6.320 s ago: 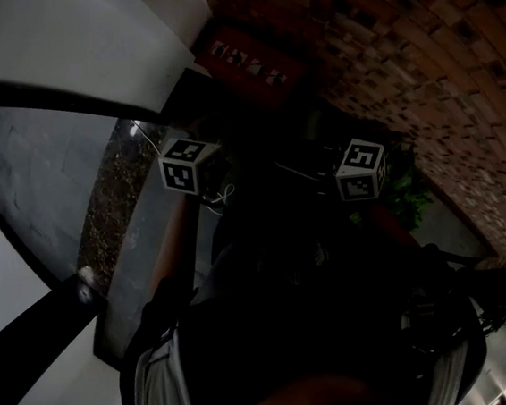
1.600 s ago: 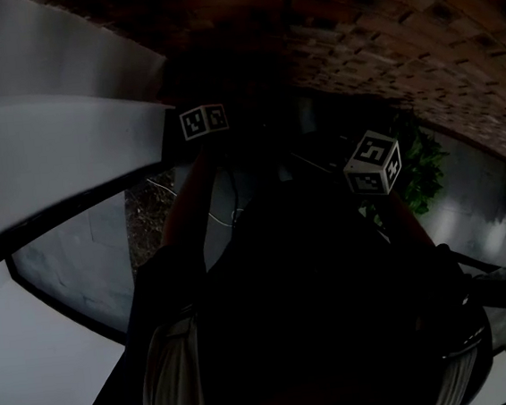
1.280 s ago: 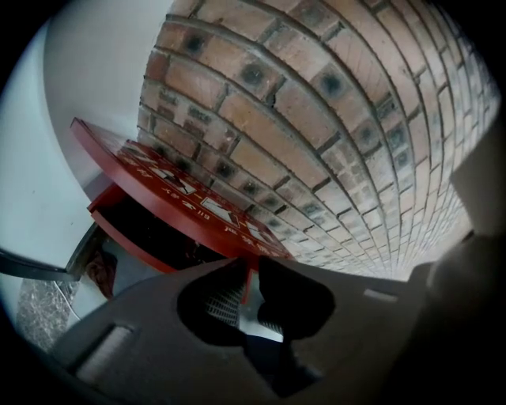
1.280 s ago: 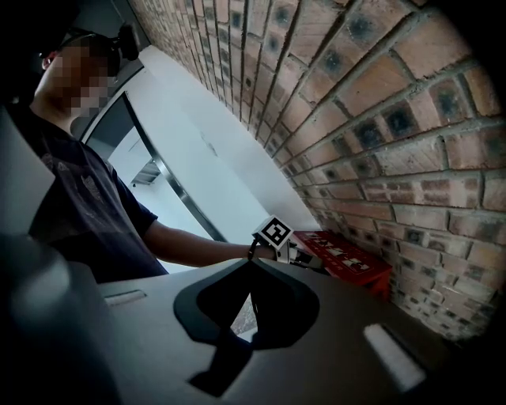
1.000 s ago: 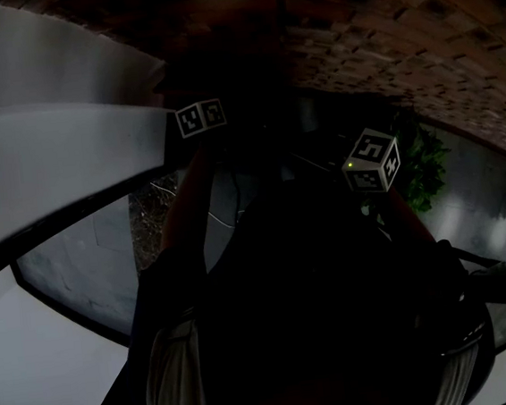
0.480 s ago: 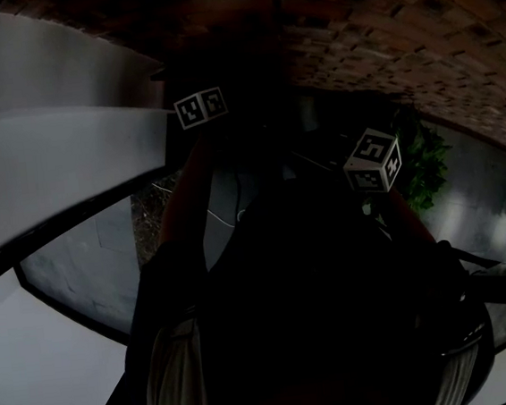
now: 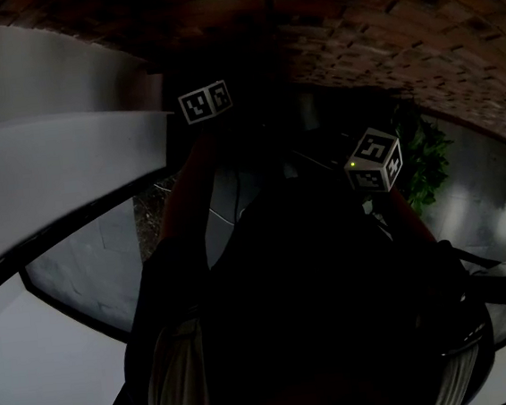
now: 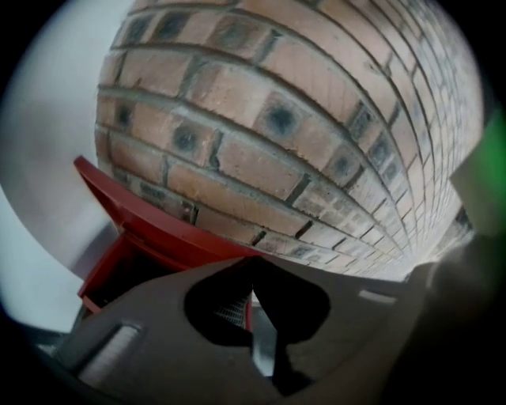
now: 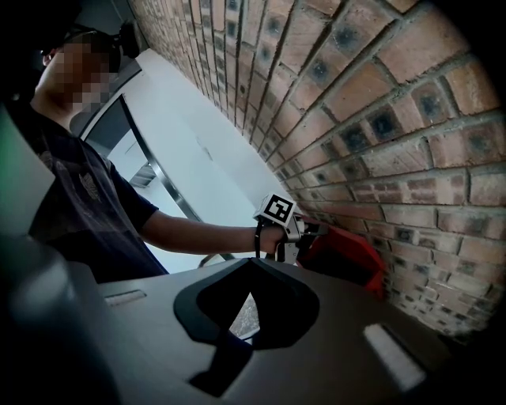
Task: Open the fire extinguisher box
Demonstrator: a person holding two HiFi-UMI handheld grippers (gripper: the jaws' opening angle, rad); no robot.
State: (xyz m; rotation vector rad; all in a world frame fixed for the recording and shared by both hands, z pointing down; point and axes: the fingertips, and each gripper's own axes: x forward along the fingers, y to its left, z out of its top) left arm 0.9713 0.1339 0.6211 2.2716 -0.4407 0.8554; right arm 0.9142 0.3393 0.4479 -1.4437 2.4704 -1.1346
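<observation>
Against the brick wall (image 8: 300,95), at 8 o'clock in the left gripper view: red fire extinguisher box (image 8: 101,269). Its lid (image 8: 158,225) stands tilted up off the body, with dark interior showing beneath. In the right gripper view the same box sits at 4 o'clock, low on the wall.

Left gripper (image 8: 253,312): jaws closed tight with a thin red edge between them. Read as a pinch on the lid's front lip.

Right gripper (image 9: 241,304): at 3 o'clock in the head view, well apart from the box. Jaws look drawn together and hold nothing; only ground shows behind them.

Step in hand, as judged: raising the lid, partway done.

Next move calls for swinging the lip up and back toward the wall along the hinge arc. The pinch must hold, since a thin lip could slip out.
</observation>
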